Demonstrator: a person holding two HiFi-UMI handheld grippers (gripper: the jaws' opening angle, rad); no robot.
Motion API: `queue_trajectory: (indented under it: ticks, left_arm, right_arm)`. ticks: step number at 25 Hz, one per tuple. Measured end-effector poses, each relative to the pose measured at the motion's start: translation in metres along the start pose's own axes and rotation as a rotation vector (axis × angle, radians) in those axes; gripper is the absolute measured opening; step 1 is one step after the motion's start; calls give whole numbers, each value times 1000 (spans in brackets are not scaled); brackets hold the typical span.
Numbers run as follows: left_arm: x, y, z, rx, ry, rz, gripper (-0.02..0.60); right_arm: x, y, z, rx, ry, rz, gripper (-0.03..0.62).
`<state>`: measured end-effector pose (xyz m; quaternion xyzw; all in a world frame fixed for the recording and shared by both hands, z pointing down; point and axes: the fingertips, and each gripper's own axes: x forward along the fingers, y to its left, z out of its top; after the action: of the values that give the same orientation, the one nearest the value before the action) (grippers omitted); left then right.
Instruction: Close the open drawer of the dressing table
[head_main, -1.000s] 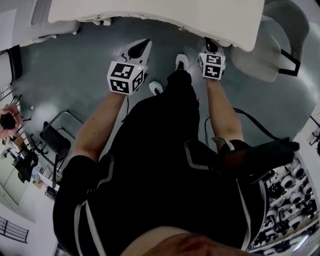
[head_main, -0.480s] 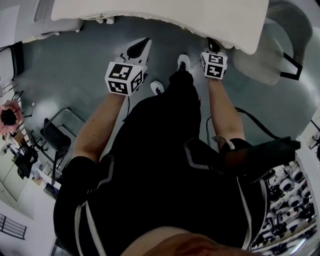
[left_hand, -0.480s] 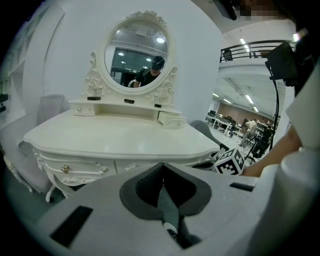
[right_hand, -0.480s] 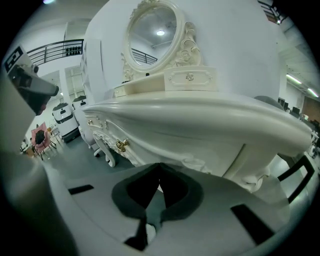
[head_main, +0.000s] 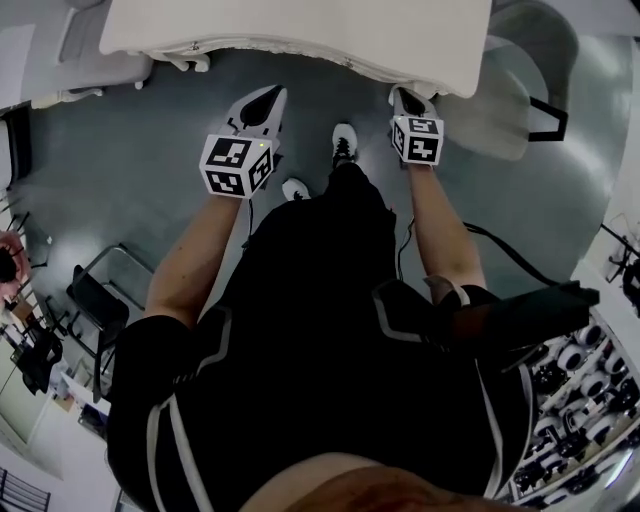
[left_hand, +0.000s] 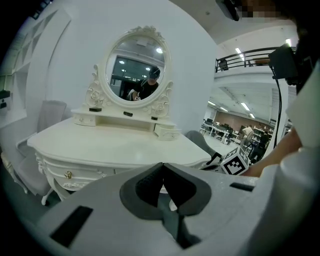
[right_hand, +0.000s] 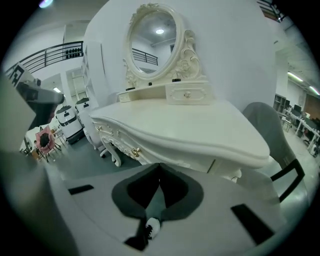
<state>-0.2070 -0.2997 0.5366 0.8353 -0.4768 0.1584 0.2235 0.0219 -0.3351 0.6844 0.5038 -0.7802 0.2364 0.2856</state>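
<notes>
The white dressing table (head_main: 300, 30) lies ahead of me, its top filling the upper edge of the head view. In the left gripper view it carries an oval mirror (left_hand: 134, 70) over a low shelf, and a small drawer (left_hand: 166, 131) at the shelf's right end sticks out forward. The same drawer (right_hand: 187, 93), with a gold knob, shows in the right gripper view. My left gripper (head_main: 268, 95) (left_hand: 162, 165) is shut and empty, short of the table's front edge. My right gripper (head_main: 403, 97) (right_hand: 159, 166) is shut and empty too, just under the table's near right edge.
A grey chair (head_main: 520, 90) (right_hand: 270, 135) stands right of the table, and another grey chair (left_hand: 47, 117) on its left side. Black chairs (head_main: 100, 290) sit behind me at the left. Racks of equipment (head_main: 590, 380) line the right. The person's shoes (head_main: 344, 140) stand on grey floor.
Both grippers and the person have moved closer to the dressing table; the right gripper now reaches its front edge. Both jaws stayed shut.
</notes>
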Motion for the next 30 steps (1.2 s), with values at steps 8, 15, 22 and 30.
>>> queue_trajectory:
  ticks: [8, 15, 22, 30]
  left_arm:
    - [-36, -16, 32, -8, -110, -17, 5]
    - [-63, -25, 70, 59, -197, -24, 5]
    - [-89, -29, 103, 75, -263, -2, 5]
    - [-116, -35, 149, 21, -294, -50, 5]
  right_arm:
    - [-61, 15, 40, -22, -61, 1, 5]
    - [-116, 32, 93, -69, -145, 48, 5]
    - [-172, 50, 145, -102, -251, 76, 5]
    - [-234, 70, 205, -114, -373, 104, 5]
